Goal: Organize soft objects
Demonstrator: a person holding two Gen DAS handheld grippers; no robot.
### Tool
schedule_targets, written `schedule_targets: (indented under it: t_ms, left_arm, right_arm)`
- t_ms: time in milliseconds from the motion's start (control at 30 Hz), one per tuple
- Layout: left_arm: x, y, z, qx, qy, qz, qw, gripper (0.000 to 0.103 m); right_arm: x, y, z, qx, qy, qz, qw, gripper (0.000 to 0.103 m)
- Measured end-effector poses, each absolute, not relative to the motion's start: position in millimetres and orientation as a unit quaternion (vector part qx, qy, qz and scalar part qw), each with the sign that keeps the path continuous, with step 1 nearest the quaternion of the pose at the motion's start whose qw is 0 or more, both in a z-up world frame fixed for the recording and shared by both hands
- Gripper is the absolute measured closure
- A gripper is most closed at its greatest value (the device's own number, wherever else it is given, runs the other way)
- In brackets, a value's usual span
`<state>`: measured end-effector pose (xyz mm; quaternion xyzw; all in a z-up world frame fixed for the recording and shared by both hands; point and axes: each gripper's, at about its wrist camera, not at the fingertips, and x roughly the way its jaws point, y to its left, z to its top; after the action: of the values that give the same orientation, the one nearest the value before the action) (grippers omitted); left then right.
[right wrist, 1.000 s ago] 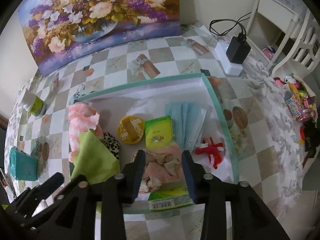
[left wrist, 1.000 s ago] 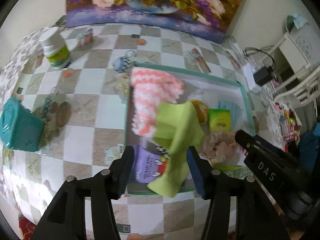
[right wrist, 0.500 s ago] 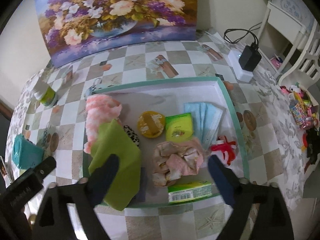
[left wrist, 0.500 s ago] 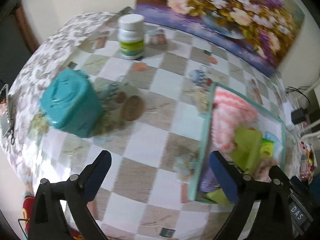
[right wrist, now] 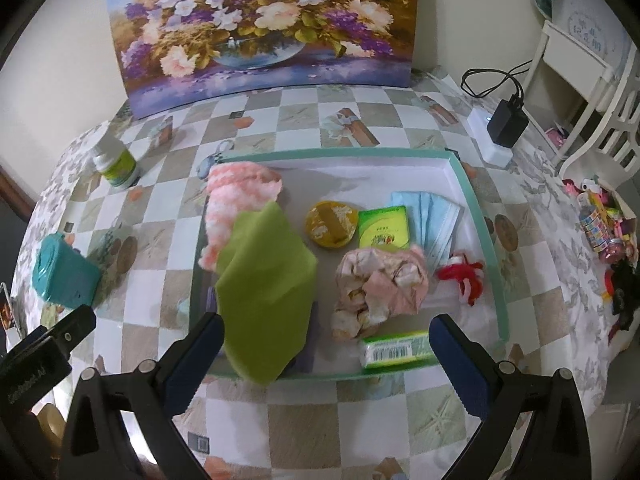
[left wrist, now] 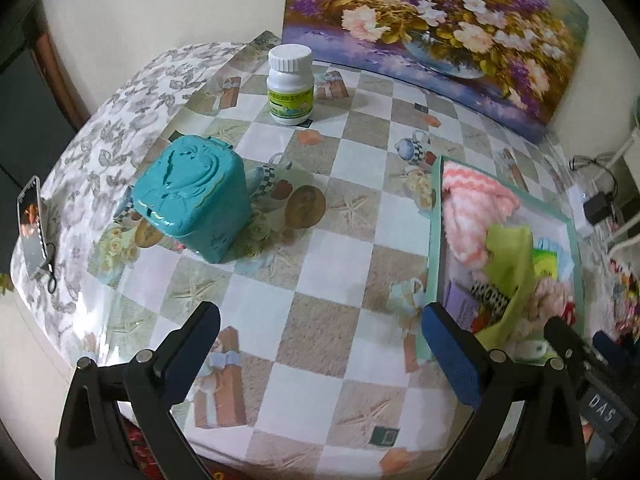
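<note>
A second earlier both tools had been pinched in over the tray, the left around the green cloth and the right above the crumpled pink cloth. By this moment both had let go: the left tool stood with its jaws spread wide and nothing between them, and it had swung away leftward to hang over bare worktop. The right tool was just as wide and just as empty, low in its frame at the tray's near edge.

The green cloth lay draped in the left part of the tray, overlapping the pink knitted piece. The crumpled pink cloth sat to its right, with the blue face masks and a red woolly scrap beyond. I judged that the green cloth had been delivered and that both tools were free for the next soft item.

The worktop wore a glossy checked oilcloth. A teal tin and a white bottle stood at centre-left and upper centre of the left view. A flower painting leaned on the wall, and a charger and a white chair filled the upper right.
</note>
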<state>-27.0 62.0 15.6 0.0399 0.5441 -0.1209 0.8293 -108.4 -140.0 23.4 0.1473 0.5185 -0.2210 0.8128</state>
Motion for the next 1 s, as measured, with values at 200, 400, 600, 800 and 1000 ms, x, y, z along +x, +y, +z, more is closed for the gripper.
schedule_targets:
  t_ms: [200,400,600,800,1000]
  left_arm:
    - [-41.4,67.0,21.9,0.061,0.530,-0.129,0.836,0.002]
    - [-50.1,71.0,26.3,0.067,0.522,-0.129,0.840,0.002]
    - [-56.5,75.6,26.8,0.072,0.522,-0.127,0.840,0.003]
    - [-55.2,79.9,22.7,0.057,0.536,-0.126,0.833,0.002]
    - [-55.7,77.0,22.2,0.068,0.535,-0.122,0.833,0.002]
  right_arm:
    - [-121.1,-132.3,25.3,0.142,0.517,-0.224,0.814,0.000]
    - [-130.0,-125.4,22.4,0.140,0.522,-0.220,0.812,0.000]
    - [-134.4,-124.0,23.8,0.139,0.519,-0.222,0.814,0.000]
    - [-135.6,-125.4,26.6,0.141,0.514,-0.226,0.815,0.000]
    - [-135.9,-128.6,26.6,0.145,0.513,-0.229,0.815,0.000]
